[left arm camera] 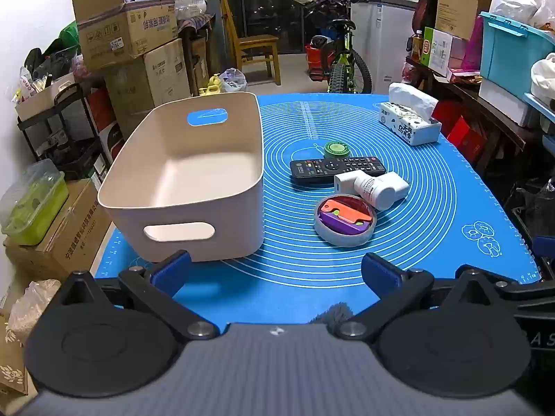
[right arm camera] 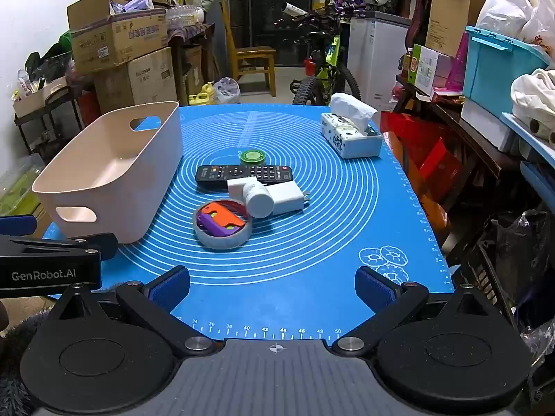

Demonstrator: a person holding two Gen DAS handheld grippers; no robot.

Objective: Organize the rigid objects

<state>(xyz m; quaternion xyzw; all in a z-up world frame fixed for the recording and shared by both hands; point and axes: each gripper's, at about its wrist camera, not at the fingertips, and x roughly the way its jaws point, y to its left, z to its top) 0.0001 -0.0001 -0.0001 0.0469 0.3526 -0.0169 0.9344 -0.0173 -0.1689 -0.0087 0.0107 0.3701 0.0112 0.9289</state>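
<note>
Both the left gripper (left arm camera: 275,270) and right gripper (right arm camera: 272,286) hang spread and empty at the mat's near edge, seemingly poised to load the clustered remote (right arm camera: 244,173), charger (right arm camera: 288,197) and bottle (right arm camera: 257,198) into the empty bin (right arm camera: 114,170) (placed just beside them).

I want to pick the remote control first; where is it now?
In both views the remote control lies on the blue mat, right of the beige bin, between the green round tin and the white charger.

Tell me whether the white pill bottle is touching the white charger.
Touching. In the right wrist view the white pill bottle lies tipped across the white charger, overlapping its body with no mat showing between them; the left wrist view agrees.
</note>
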